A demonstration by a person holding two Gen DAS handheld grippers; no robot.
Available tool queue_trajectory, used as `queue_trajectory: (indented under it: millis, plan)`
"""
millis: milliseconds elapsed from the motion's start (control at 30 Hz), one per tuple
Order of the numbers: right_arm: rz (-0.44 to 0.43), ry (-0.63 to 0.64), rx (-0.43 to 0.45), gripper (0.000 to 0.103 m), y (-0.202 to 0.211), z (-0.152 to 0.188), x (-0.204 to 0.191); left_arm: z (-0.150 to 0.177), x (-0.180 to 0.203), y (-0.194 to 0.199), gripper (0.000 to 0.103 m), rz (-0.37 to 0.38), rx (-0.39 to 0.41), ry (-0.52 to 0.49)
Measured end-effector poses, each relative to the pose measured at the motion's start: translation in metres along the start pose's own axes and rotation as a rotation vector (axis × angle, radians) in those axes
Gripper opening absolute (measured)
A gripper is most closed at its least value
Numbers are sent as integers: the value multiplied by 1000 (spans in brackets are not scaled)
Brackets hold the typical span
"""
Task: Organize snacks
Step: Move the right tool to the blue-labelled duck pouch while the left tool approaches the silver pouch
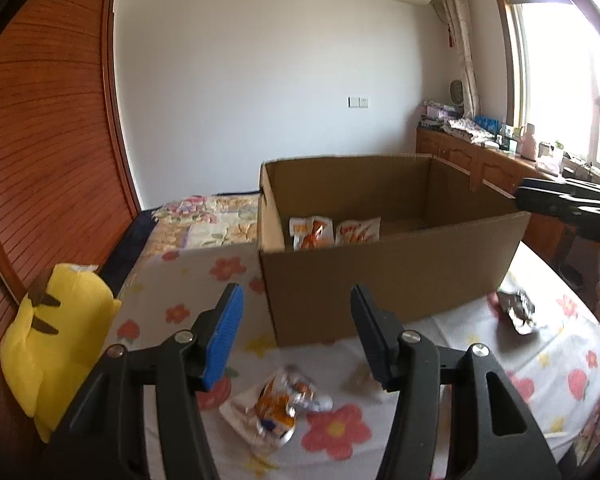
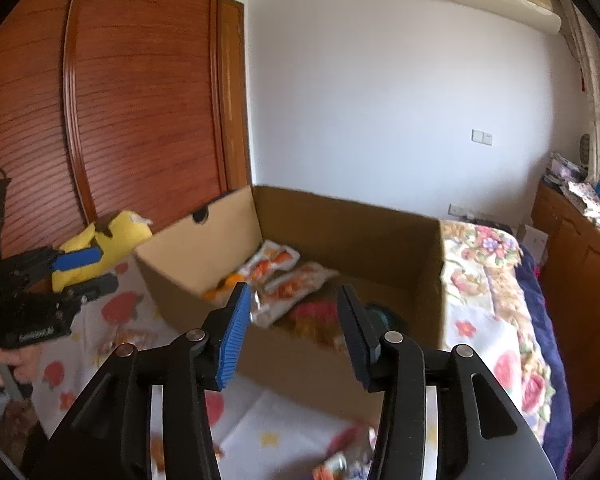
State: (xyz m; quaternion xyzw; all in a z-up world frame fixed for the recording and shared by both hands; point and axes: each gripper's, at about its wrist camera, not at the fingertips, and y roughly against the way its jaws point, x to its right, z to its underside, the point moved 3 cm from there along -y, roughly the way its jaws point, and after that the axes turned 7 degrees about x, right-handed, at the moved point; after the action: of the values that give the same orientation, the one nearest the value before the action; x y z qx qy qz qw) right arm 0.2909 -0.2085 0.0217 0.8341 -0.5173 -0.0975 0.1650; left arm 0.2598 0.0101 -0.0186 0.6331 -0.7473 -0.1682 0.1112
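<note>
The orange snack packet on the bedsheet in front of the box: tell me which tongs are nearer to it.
Left. The left tongs hover open just above the orange snack packet; the right tongs are over the box, empty.

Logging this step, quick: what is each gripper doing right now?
Left gripper: jaws open, empty, above a snack packet on the bedsheet.
Right gripper: jaws open, nothing between them, over the cardboard box.
</note>
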Motion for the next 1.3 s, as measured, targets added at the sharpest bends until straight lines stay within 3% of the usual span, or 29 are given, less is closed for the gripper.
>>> queue_trajectory:
  millis: [200, 667, 1300]
  plan:
    - [71, -36, -59, 57, 29, 33, 13, 27, -4, 3, 56, -7, -52, -15]
    - [196, -157, -281, 58, 7, 112, 50, 66, 0, 0, 57, -10, -134, -38]
    - [188, -225, -377, 63, -13, 136, 61, 74, -3, -7, 58, -8, -148, -9]
